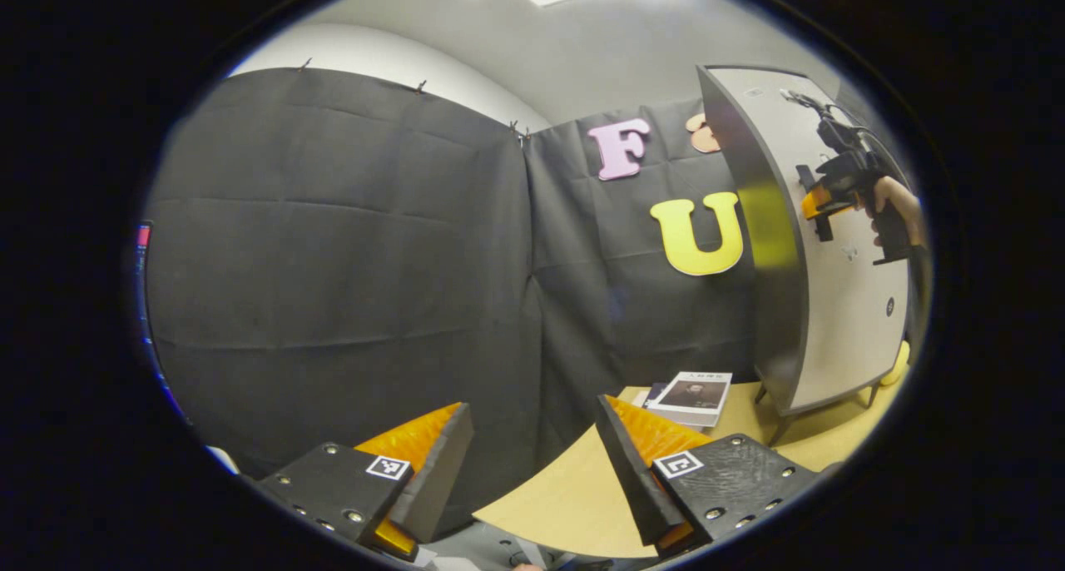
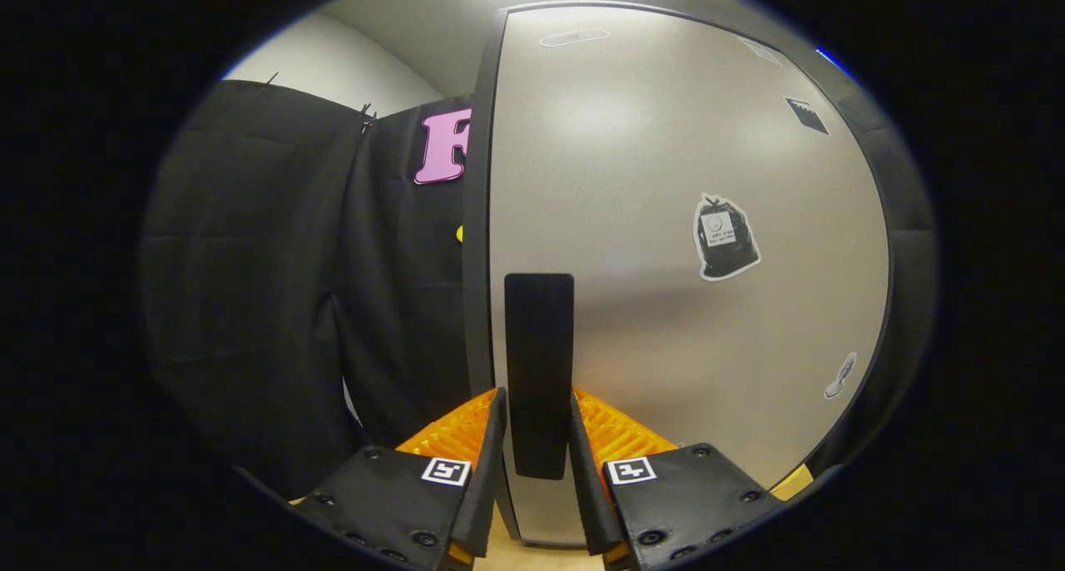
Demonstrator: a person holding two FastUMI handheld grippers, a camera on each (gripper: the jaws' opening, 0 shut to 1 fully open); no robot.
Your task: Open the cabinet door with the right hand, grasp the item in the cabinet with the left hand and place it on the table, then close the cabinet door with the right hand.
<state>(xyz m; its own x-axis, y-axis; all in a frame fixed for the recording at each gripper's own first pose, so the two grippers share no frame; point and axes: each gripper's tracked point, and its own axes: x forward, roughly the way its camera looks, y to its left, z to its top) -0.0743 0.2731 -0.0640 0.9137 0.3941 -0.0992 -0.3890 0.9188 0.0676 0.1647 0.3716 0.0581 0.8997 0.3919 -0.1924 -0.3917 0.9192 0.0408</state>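
Right gripper [image 2: 537, 438] clamped on the dark upright handle [image 2: 539, 363] of the cabinet door [image 2: 666, 221], fingers [image 2: 491, 446] pressing it from both sides. Seen farther off in the left gripper view too, held by a hand [image 1: 894, 209] against the door. Door flat to the cabinet [image 1: 832, 305], apparently shut, so probably either the first opening pull or the last closing push; cannot tell which. If opening, calls for a steady pull outward along the hinge arc.

Left gripper [image 1: 532, 463] spread wide, holding nothing, above the near edge of the table [image 1: 566, 504]. Book [image 1: 691, 396] lying on the table beside the cabinet's legs. Cabinet's inside hidden; contents not to be told.
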